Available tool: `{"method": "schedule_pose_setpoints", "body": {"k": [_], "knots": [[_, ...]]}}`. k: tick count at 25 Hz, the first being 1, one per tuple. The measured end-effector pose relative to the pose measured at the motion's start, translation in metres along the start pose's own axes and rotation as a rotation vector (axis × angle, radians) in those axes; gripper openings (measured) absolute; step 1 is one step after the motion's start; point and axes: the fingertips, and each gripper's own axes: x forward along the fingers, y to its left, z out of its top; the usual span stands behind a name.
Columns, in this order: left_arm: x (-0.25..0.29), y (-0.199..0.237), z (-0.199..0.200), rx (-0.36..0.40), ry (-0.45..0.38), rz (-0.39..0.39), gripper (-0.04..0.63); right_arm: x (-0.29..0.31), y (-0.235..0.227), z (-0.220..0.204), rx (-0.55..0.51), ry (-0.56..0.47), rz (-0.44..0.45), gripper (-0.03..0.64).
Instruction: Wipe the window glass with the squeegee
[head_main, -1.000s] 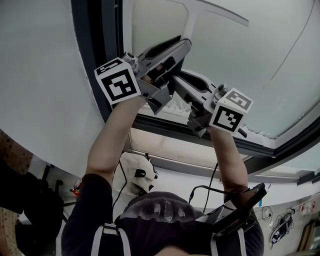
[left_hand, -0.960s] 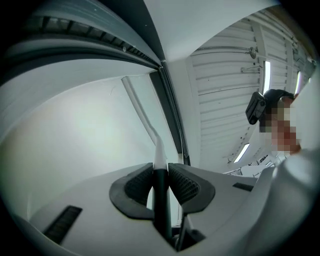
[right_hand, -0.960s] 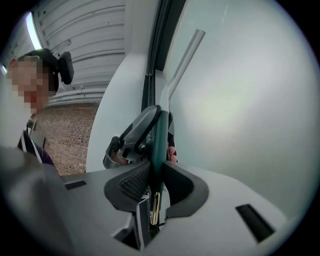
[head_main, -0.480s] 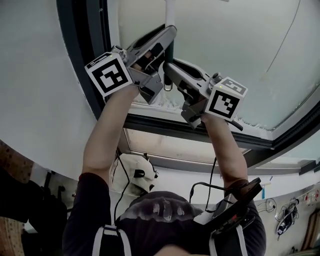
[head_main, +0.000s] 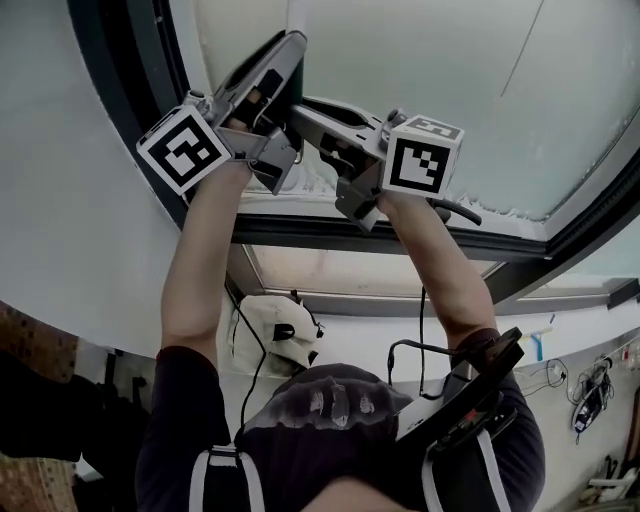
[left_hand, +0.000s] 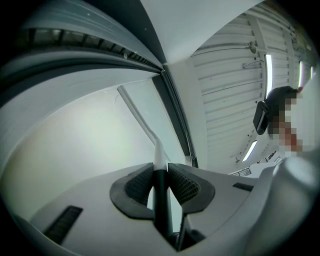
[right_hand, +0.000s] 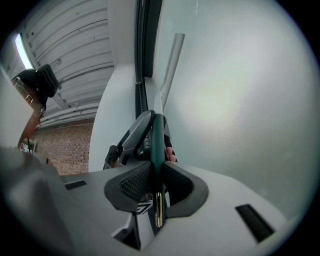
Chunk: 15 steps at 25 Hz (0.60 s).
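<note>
Head view: both arms are raised at the window glass (head_main: 430, 70), close to the dark frame (head_main: 130, 100) on its left side. The left gripper (head_main: 288, 45) points steeply up and the right gripper (head_main: 305, 108) comes in from the right. Their tips meet just beside each other, and the bodies hide what they hold from here. Left gripper view: the squeegee (left_hand: 158, 155) stands between the jaws. Its dark handle is pinched by the ribbed pads (left_hand: 187, 182), which have just closed a touch further on it. A pale neck rises out of the grip to a long thin blade bar that slants across the glass toward the frame's upper corner. I can't tell whether the rubber edge actually touches the pane. Right gripper view: this one is clamped lower on the same handle, dark green here, with both pads tight to it and a brass-coloured fitting showing just below them. The left gripper's body sits directly above on the handle. The blade bar runs up alongside the frame edge, with frosted glass filling the right.
</note>
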Motion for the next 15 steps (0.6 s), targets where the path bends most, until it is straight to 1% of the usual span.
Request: {"method": "schedule_pose_setpoints", "body": {"k": [5,9,11,15], "knots": [[-0.003,0.012,-0.004,-0.010,0.020,0.038,0.097,0.001,-0.013,-0.007,0.096,0.026,-0.002,0.086],[-0.003,0.018,-0.007,-0.045,0.029,0.056,0.097,0.001,-0.015,-0.008,0.145,0.030,0.008,0.086],[-0.011,0.018,-0.015,-0.057,0.040,0.067,0.097,-0.002,-0.013,-0.018,0.162,0.036,0.005,0.086],[-0.037,0.005,-0.036,-0.062,0.058,0.077,0.097,-0.012,0.001,-0.051,0.178,0.073,0.004,0.086]]}}
